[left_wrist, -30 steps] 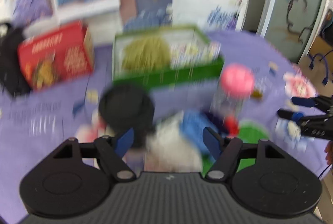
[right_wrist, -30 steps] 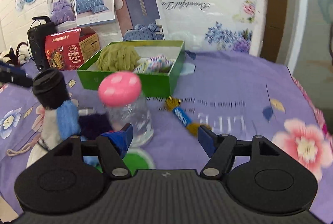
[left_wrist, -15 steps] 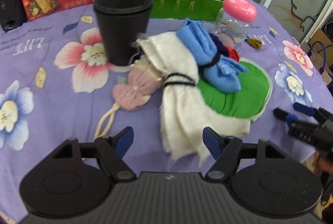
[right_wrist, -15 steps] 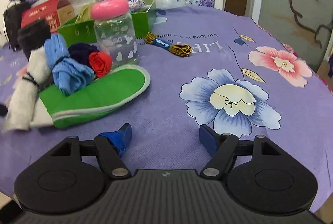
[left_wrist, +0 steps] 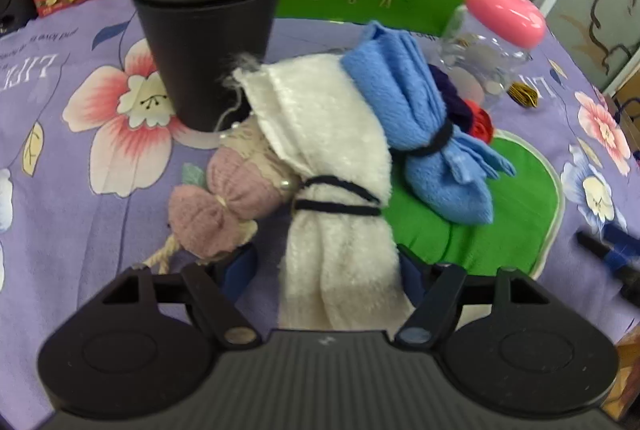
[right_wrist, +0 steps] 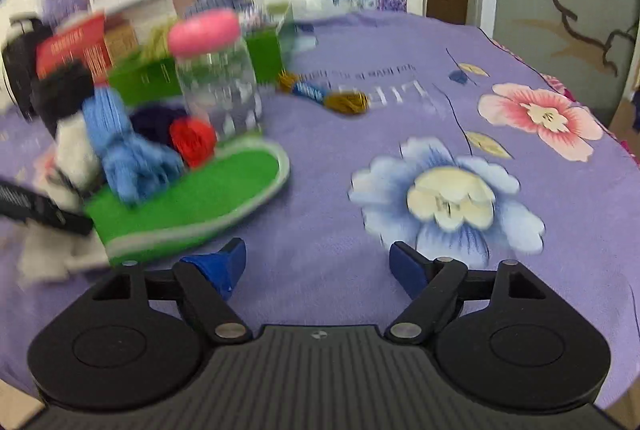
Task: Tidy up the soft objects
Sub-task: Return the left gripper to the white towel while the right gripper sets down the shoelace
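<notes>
Left gripper (left_wrist: 326,272) spread wide around the white towel roll (left_wrist: 332,166), nothing clamped

The roll's lower end sits between the blue pads; whether they touch it, hard to say. It lies on the purple tablecloth (left_wrist: 72,198) beside the blue towel roll (left_wrist: 424,134), which rests on the green mat (left_wrist: 516,222). Right gripper (right_wrist: 316,264) is open too, empty, over bare cloth.

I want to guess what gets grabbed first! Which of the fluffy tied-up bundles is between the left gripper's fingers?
The white bundle, tied with a black band. Its lower end sits inside the open left gripper; the blue bundle lies farther back on the green mat.
</notes>
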`<state>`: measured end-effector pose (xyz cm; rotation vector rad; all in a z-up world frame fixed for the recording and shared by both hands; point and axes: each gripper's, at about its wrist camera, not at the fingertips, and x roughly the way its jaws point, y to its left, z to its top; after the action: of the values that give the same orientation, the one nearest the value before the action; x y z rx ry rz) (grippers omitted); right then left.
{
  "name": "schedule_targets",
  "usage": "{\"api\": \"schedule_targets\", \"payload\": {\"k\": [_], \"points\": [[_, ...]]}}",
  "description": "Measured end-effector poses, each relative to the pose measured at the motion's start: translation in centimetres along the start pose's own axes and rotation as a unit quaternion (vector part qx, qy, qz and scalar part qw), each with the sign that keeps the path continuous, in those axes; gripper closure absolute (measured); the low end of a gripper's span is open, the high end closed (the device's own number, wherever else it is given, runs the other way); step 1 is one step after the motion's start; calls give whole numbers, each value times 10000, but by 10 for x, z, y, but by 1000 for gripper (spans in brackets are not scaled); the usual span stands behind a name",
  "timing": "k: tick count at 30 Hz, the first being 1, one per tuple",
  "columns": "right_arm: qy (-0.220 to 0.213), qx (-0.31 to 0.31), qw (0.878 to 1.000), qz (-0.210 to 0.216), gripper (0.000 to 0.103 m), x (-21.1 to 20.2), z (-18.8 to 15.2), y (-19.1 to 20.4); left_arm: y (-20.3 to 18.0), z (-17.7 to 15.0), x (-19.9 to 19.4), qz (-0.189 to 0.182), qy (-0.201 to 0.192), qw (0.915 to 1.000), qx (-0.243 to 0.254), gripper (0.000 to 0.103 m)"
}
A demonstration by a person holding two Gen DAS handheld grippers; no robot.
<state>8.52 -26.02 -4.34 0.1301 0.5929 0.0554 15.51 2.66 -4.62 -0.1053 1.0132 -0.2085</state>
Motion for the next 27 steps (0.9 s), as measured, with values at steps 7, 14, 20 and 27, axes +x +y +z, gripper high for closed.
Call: {"api": "schedule_targets", "payload": {"k": [7, 14, 20, 27], "points": [[-54, -1433, 9897, -30, 38, 57, 76, -4, 18, -3, -9, 75, 54, 9998, -200, 30], [781, -2385, 9680, 0, 38, 158, 109, 8, 28, -1, -9, 178, 161, 9995, -187, 29], [996, -2712, 9573, 66, 36, 186, 109, 8, 16, -1, -2, 335, 105, 9990, 291, 29], [1151, -1671, 9789, 256, 32, 191, 109, -15, 30, -1, -8, -164, -38, 9999, -15, 29]]}}
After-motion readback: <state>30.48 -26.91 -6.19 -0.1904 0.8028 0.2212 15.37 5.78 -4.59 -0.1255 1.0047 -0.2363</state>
